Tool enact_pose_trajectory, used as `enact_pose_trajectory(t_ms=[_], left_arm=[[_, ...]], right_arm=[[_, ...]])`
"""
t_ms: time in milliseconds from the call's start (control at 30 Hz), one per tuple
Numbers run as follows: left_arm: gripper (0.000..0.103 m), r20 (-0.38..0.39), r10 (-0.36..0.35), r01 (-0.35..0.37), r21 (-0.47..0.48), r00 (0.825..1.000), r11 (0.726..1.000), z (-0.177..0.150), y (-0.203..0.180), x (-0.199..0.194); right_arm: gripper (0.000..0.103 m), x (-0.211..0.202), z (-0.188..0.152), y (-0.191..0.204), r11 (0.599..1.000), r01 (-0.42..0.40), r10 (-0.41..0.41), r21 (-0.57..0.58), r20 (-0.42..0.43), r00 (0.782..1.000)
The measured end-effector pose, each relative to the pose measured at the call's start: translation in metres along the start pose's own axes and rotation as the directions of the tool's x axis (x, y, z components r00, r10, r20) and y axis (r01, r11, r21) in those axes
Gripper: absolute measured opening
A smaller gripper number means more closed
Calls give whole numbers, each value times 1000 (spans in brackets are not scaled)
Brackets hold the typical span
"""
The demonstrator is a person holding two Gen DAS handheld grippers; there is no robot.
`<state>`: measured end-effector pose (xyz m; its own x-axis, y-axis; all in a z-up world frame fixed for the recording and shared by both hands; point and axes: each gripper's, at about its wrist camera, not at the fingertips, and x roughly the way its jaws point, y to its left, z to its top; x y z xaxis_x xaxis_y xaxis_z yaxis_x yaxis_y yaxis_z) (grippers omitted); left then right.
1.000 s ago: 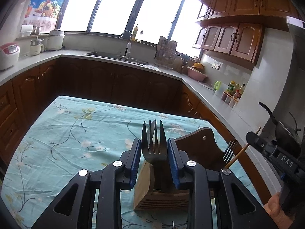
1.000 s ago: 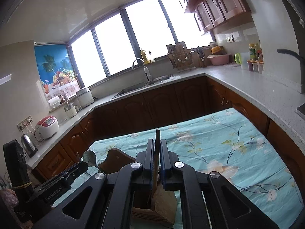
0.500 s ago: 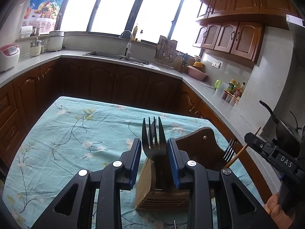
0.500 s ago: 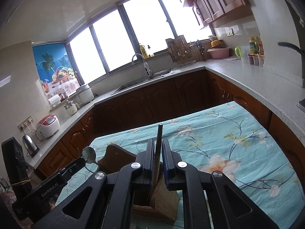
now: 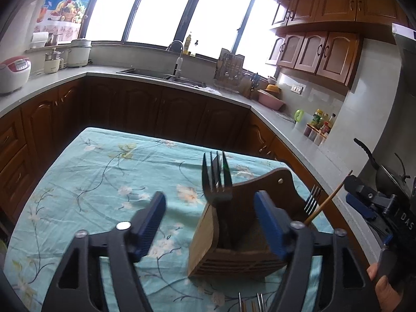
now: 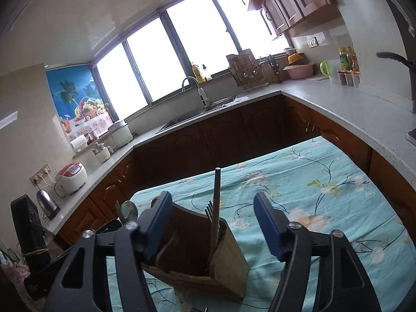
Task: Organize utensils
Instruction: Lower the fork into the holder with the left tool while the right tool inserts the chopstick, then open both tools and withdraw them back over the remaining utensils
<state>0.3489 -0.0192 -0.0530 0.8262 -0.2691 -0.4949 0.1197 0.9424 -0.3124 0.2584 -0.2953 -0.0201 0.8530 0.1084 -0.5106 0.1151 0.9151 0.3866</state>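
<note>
Left wrist view: the left gripper (image 5: 209, 219) has its blue-padded fingers (image 5: 148, 221) spread wide, holding nothing. Between them, touching neither, a dark metal fork (image 5: 216, 182) stands tines-up in the wooden utensil holder (image 5: 234, 249), which sits on the table's floral turquoise cloth (image 5: 104, 176) toward the near right corner. A second fork (image 5: 312, 199) and a thin wooden chopstick (image 5: 327, 200) lean at the holder's right side. In the right wrist view, the right gripper (image 6: 212, 225) is likewise spread apart and empty, an upright grey handle (image 6: 215, 202) rising from the holder between its fingers.
</note>
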Motion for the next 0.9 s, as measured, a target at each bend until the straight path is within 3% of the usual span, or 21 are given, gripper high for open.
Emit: enact_pose_trajectory(t_ms=[200,500,900], left_arm=[[82,-16,-1,0,-28,1000,1000,-9,7,-25],[89,-11,12,-13,-58,1000,998,-24,17,-79],[90,-73,44,-48,-58,996,997,-55,26,-138]], right_arm=[[94,-18,-7,-4,1000,-11,11,18,11,1000],[95,-50,-26,-5,999,-15,15,28,-9,1000],[95,-92,-55,5,999,-28,29,16,-52,998]])
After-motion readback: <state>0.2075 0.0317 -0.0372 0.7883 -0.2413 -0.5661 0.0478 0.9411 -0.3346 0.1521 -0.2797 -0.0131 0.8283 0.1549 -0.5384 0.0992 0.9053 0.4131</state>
